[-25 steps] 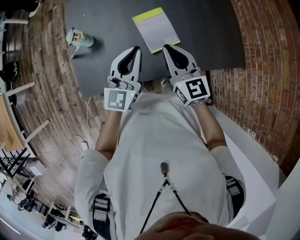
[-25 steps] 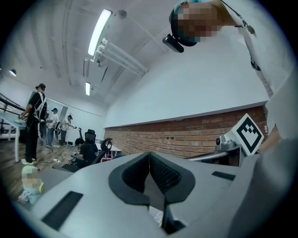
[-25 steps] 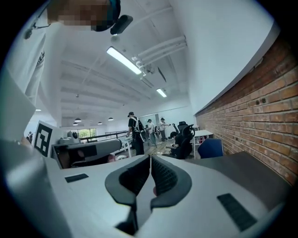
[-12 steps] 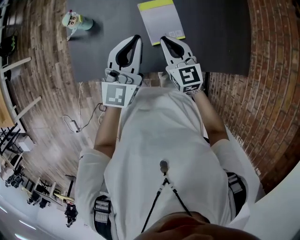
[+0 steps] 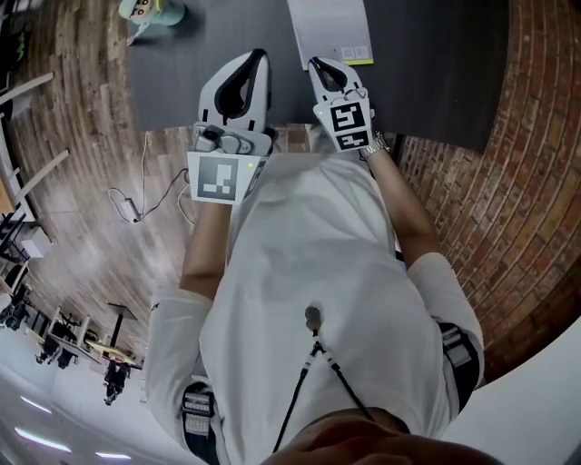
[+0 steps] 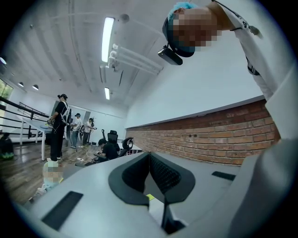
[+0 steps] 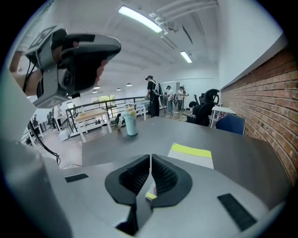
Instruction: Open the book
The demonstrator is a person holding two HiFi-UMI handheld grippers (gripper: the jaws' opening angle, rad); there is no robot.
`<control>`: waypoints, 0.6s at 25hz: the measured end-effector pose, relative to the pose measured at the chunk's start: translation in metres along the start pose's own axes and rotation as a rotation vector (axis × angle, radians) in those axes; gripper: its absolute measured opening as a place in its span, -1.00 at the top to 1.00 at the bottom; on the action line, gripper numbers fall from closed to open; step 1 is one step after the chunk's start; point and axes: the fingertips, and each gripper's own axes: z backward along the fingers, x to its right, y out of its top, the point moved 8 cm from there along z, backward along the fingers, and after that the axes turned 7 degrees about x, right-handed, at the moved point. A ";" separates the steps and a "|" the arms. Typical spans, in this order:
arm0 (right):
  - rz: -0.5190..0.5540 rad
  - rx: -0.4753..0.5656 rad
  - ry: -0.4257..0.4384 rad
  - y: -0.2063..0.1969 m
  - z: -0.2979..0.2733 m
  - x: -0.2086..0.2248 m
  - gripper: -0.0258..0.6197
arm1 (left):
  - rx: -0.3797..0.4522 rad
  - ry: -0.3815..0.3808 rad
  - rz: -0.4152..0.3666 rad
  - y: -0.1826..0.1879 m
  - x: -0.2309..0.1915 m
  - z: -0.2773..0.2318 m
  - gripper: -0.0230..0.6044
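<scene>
The book (image 5: 331, 29) lies shut on the dark table (image 5: 182, 82), grey cover up; in the right gripper view the book (image 7: 192, 155) shows a yellow-green band along its far edge. My right gripper (image 5: 314, 64) is shut with nothing in it, its tips by the book's near left corner; in its own view the right gripper (image 7: 151, 157) has its jaws pressed together. To its left my left gripper (image 5: 258, 56) hangs over the table's near edge. Seen in its own view, the left gripper (image 6: 149, 153) is also shut and holds nothing.
A pale green bottle-like figure (image 5: 150, 9) stands at the table's far left; the right gripper view shows this bottle (image 7: 131, 124) upright. A brick wall (image 5: 508, 163) runs along the right. A cable (image 5: 136, 200) lies on the wooden floor. People stand far back.
Both grippers have moved forward over the table's near edge. The right one has sunk and tipped downward toward the book's near edge. The jaws have stayed shut.
</scene>
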 end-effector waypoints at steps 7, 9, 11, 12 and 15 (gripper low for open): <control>0.024 -0.167 0.039 -0.048 -0.031 -0.006 0.80 | 0.015 0.074 0.015 0.003 -0.012 0.000 0.85; 0.027 -0.204 0.052 -0.059 -0.034 -0.008 0.80 | 0.018 0.077 0.014 0.003 -0.011 0.002 0.85; 0.027 -0.221 0.056 -0.066 -0.037 -0.010 0.80 | 0.015 0.080 0.016 0.001 -0.010 0.005 0.85; 0.027 -0.227 0.058 -0.069 -0.039 -0.011 0.79 | 0.012 0.082 0.018 0.000 -0.010 0.006 0.85; 0.046 -0.255 0.062 -0.076 -0.045 -0.012 0.54 | 0.005 0.085 0.027 -0.003 -0.008 0.009 0.85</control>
